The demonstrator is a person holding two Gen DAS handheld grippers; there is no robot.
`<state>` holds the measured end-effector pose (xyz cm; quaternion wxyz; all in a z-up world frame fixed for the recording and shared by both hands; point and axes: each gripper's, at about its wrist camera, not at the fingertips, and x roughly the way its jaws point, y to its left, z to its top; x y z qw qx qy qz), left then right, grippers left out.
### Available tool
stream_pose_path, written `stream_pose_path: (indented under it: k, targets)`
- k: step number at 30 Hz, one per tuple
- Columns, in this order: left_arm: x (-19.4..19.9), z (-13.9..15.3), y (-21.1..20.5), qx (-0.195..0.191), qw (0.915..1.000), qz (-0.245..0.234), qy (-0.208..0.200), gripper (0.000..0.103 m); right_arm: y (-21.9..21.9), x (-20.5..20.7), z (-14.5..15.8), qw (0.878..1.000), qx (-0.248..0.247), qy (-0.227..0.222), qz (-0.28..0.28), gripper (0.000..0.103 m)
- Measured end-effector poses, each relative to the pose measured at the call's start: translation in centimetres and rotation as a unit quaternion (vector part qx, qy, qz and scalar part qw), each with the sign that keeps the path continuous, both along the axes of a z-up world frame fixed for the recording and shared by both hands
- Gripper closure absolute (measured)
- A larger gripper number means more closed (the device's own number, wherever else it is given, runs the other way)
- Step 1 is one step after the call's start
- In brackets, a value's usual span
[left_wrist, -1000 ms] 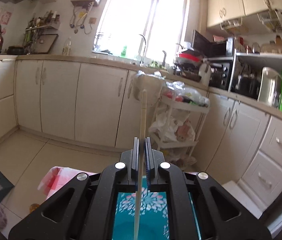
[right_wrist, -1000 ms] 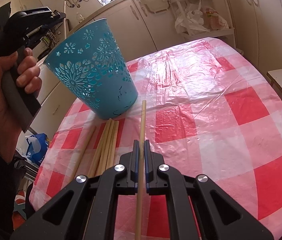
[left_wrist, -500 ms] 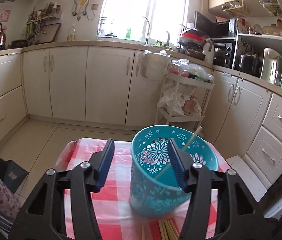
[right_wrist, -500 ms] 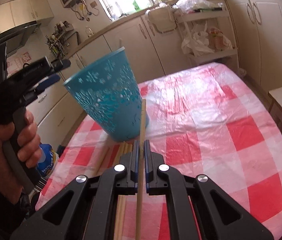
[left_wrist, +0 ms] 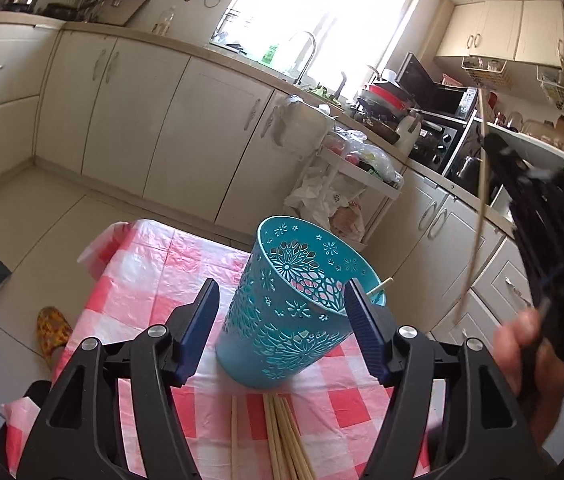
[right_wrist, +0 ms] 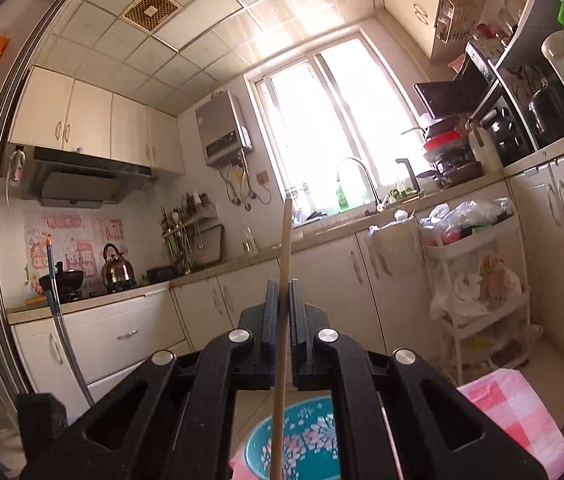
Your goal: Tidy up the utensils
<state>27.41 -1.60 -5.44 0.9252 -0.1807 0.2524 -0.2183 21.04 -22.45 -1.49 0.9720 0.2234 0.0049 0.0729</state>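
A teal perforated cup [left_wrist: 289, 312] stands on the red-and-white checked tablecloth [left_wrist: 142, 272], with one chopstick end [left_wrist: 379, 286] at its far rim. Several loose chopsticks [left_wrist: 282, 432] lie on the cloth in front of it. My left gripper [left_wrist: 285, 324] is open, its pads on either side of the cup, not touching. My right gripper [right_wrist: 282, 312] is shut on a chopstick [right_wrist: 283, 280], held upright above the cup [right_wrist: 301, 444]. In the left wrist view the right gripper [left_wrist: 541, 232] is at the right, with its chopstick [left_wrist: 477, 216] hanging near the cup.
Cream kitchen cabinets [left_wrist: 130, 112] and a tiled floor lie beyond the table. A white trolley [left_wrist: 345, 184] with bags stands behind the cup. A yellow slipper [left_wrist: 52, 328] lies on the floor at the left. The table edge [left_wrist: 98, 248] is at the far left.
My left gripper let its chopstick into the cup, opened, and now frames the cup. My right gripper lifted its chopstick off the table and tilted it upright above the cup.
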Motion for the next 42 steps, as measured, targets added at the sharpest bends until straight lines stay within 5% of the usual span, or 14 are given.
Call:
stream_pose_path:
  k: [10, 16, 19, 26, 30, 36, 42]
  targets:
    - [1.6, -2.4, 0.7, 0.001, 0.9994, 0.003, 0.036, 0.041, -0.2, 6.8, -6.4, 0.996, 0.037, 0.081, 0.001, 0.097]
    - [1.7, -3.7, 0.8, 0.009, 0.9985, 0.004, 0.054, 0.040, 0.7, 6.4, -8.5, 0.993, 0.018, 0.115, 0.023, 0.095]
    - [1.3, -4.1, 0.7, 0.019, 0.9981, 0.001, 0.058, 0.040, 1.0, 5.9, -8.8, 0.990, 0.001, 0.137, 0.032, 0.071]
    - [0.3, -5.8, 0.1, 0.068, 0.9935, -0.009, 0.090, 0.040, -0.5, 0.6, -8.4, 0.983, 0.004, 0.181, 0.036, 0.070]
    - [-0.2, -7.8, -0.3, 0.114, 0.9855, -0.022, 0.124, 0.040, -0.2, -2.7, -10.6, 0.961, -0.026, 0.269, 0.063, 0.070]
    - [-0.6, -9.7, -2.2, 0.182, 0.9708, -0.038, 0.152, 0.040, 2.1, -4.6, -16.8, 0.903, -0.072, 0.406, 0.119, 0.081]
    - [-0.8, -10.5, -3.7, 0.231, 0.9601, -0.045, 0.151, 0.041, 4.0, -3.9, -18.7, 0.886, -0.094, 0.433, 0.135, 0.081]
